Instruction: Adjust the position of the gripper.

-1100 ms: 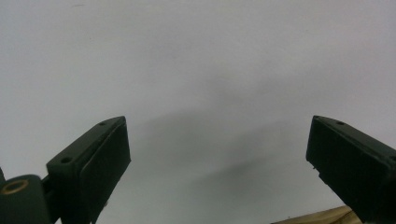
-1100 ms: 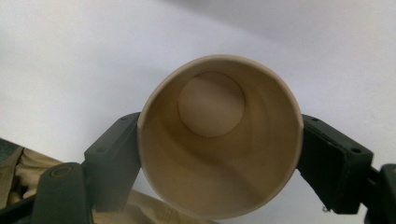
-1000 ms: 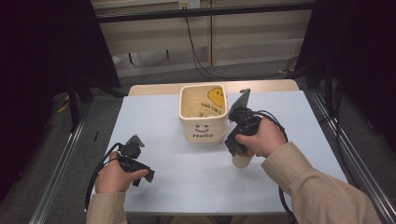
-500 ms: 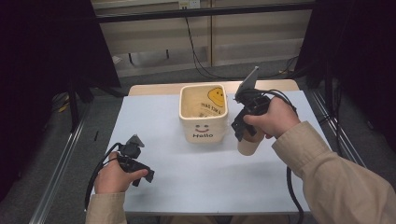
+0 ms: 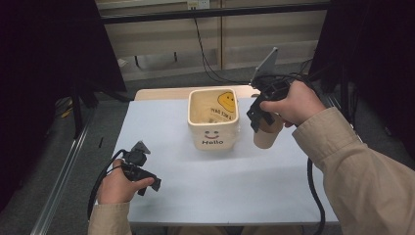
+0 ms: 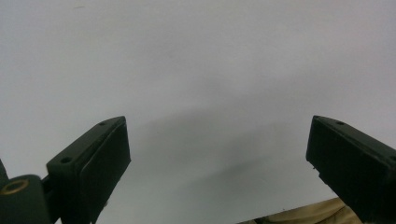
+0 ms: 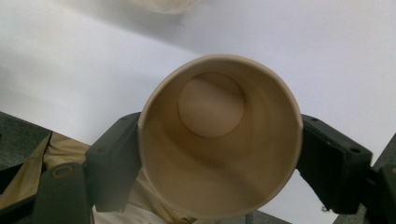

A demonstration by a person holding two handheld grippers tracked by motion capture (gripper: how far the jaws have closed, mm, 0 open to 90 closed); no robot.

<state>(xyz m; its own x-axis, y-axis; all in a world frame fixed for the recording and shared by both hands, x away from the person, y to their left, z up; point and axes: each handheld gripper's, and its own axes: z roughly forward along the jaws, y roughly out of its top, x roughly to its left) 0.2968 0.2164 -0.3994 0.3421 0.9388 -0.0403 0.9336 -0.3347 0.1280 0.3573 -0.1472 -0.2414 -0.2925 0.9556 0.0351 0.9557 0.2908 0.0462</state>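
Cup (image 7: 219,140) in right tool (image 5: 264,122)

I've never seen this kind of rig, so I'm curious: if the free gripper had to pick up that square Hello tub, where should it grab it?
Probably by one wall at the rim, coming down from above. The Hello tub stands upright with its top open, so one jaw could slip inside and one outside. Its near-left side is the free one; the right gripper, shut on the paper cup, hangs close by the other.

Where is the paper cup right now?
The paper cup is clamped in the right gripper, lifted just right of the Hello bin; it looks empty.
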